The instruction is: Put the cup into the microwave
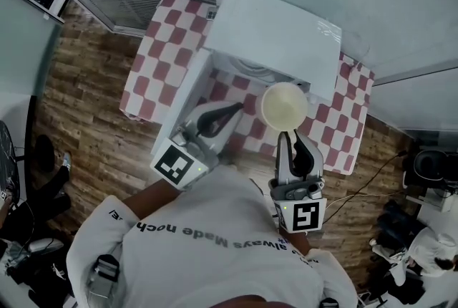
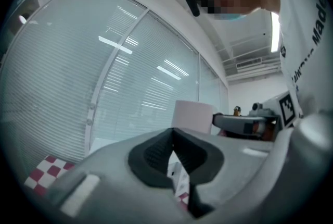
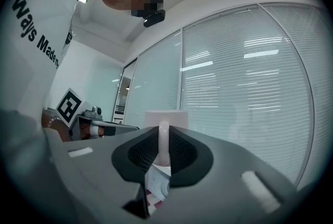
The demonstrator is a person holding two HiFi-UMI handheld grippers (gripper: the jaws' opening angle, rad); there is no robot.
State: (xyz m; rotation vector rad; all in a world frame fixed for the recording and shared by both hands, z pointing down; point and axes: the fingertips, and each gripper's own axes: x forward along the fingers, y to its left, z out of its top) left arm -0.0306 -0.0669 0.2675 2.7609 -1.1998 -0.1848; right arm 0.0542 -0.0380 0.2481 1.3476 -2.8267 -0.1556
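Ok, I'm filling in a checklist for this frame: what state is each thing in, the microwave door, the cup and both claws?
Microwave door: swung open.
Cup: upright, held by its handle.
Right claw: shut on the cup's handle.
Left claw: shut, empty.

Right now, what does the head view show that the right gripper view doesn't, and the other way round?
Only the head view: the white microwave with its door swung open, standing on a red-checked tablecloth, and the cup seen from above, its inside looking empty. Only the right gripper view: the cup's handle pinched between the fingers of the right gripper. Both: the cup, the right gripper holding it, and the left gripper alongside.
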